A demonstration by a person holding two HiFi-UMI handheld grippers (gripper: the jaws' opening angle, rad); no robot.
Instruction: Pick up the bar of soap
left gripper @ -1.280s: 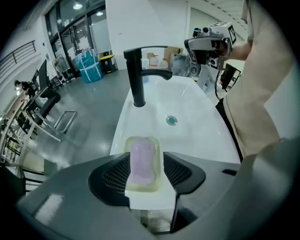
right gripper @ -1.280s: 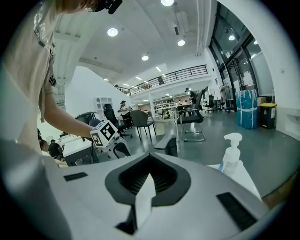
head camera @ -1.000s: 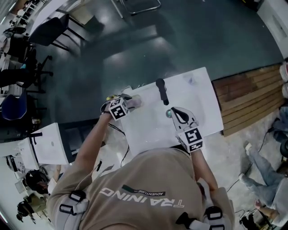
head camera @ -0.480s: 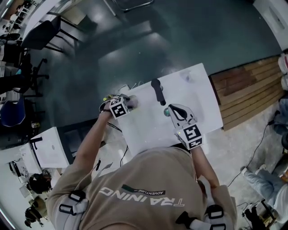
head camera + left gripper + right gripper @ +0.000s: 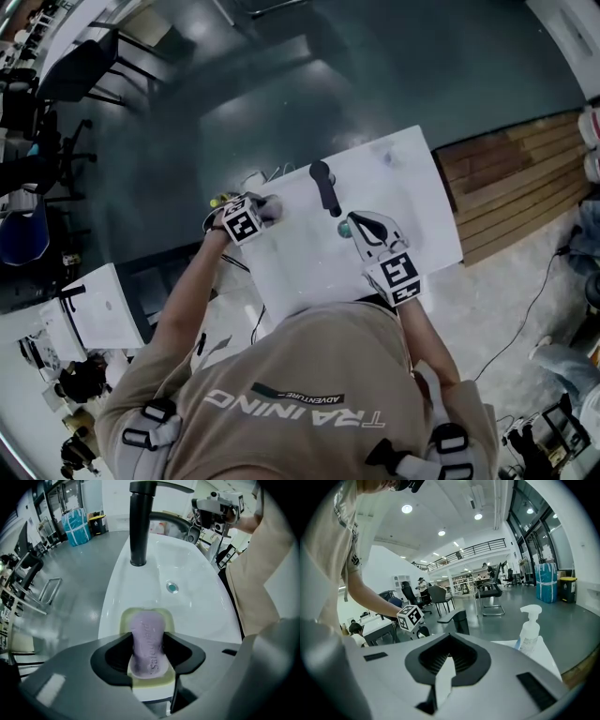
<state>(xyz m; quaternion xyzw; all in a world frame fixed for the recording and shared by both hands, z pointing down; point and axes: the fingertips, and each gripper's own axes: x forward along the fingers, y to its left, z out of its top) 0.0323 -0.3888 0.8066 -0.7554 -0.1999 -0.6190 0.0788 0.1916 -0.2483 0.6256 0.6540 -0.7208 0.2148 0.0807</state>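
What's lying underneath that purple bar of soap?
A pale green soap dish on the white sink rim. The bar of soap covers its middle, so the dish's floor cannot be seen.

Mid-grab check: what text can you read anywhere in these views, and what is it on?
"Safeguard", faint and embossed: soap bar clamped in the left gripper.
"TRAINING" and "ADVENTURE": back of the person's shirt.
Pump bottle label: too blurred to read.
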